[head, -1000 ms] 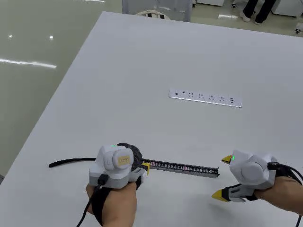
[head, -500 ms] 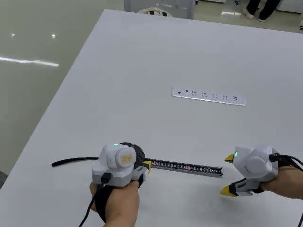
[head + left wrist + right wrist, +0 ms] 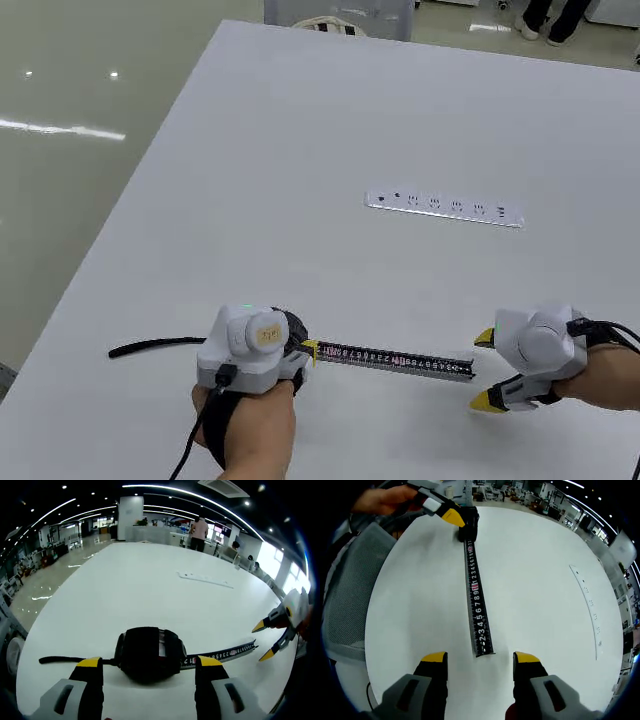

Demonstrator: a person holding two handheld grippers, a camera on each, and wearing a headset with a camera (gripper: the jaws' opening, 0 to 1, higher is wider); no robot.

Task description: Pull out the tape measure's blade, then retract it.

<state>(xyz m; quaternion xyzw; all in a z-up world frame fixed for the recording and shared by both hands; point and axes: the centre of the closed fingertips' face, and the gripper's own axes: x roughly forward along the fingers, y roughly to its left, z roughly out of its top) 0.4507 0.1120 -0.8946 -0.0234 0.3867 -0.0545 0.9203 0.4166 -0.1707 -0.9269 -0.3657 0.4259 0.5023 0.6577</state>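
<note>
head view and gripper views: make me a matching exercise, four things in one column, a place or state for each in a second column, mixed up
Things
1. black round tape measure case
2. black blade with white numbers
3. long white power strip
4. yellow-tipped right gripper

Places or states
a. far up the table, apart from the rest
b. between the jaws of the left gripper
c. open, just behind the blade's tip
d. pulled out, lying flat

Pairs: 1-b, 2-d, 3-a, 4-c
</note>
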